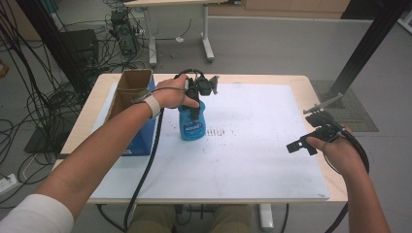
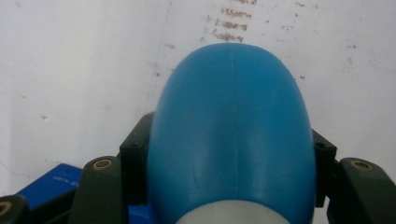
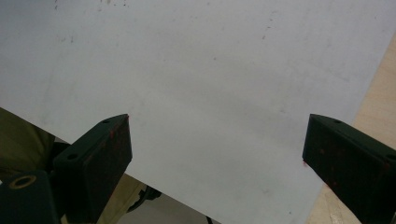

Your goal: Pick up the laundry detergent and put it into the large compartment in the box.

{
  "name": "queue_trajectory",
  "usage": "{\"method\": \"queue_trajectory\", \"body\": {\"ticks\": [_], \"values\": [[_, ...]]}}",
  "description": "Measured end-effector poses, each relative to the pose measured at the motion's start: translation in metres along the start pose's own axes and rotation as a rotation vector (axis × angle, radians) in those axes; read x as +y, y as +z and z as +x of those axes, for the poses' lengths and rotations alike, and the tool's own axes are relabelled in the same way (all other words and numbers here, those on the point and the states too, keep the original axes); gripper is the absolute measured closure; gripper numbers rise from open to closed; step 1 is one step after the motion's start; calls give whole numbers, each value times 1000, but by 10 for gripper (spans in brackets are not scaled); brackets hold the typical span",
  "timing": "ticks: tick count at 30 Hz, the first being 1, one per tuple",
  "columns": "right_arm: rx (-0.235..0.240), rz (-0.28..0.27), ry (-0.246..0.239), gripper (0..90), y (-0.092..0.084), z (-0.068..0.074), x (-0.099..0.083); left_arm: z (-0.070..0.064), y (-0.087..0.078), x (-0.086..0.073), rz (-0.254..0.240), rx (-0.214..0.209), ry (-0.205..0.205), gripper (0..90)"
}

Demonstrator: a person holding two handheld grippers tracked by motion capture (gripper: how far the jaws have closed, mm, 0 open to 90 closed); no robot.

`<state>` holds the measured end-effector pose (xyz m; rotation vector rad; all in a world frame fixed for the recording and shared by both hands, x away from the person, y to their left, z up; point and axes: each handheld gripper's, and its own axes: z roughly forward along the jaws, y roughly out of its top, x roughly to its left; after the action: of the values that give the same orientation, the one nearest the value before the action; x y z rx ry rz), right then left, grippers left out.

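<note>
Nearest, at the counter's (image 1: 291,80) right edge, the right gripper (image 1: 311,138) hovers with jaws wide apart over the white mat (image 1: 252,160), while the left gripper (image 1: 197,104) clamps the blue bottle (image 1: 192,127) apparently standing just right of the far-left cardboard box (image 1: 130,87).

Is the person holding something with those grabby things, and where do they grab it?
The left hand-held gripper clamps the blue bottle by its upper part, jaws on both sides. The right hand-held gripper is open and holds nothing.
</note>
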<state>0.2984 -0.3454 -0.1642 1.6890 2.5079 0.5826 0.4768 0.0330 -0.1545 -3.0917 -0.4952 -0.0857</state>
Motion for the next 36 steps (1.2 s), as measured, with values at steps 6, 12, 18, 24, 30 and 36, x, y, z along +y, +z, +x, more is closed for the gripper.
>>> {"method": "queue_trajectory", "body": {"ticks": [6, 12, 18, 24, 30, 36], "values": [[-5, -4, 1, 80, -3, 2, 0, -5, -9, 0, 1, 10, -29, 383], [-8, -8, 2, 80, -5, 5, -2, -3, -20, -4, -2, -16, -102, 383], [-8, -13, -3, 80, -7, 7, -5, -7, -26, -8, -4, -7, -106, 383], [-7, -18, -7, 80, -9, 8, -7, -11, -28, -8, 6, 0, -121, 383], [-6, -20, -9, 80, -10, 9, -9, -13, -33, -10, 7, 2, -167, 383], [-7, -25, -4, 80, -12, 9, -12, -16, -38, -10, 21, 2, -202, 383]]}}
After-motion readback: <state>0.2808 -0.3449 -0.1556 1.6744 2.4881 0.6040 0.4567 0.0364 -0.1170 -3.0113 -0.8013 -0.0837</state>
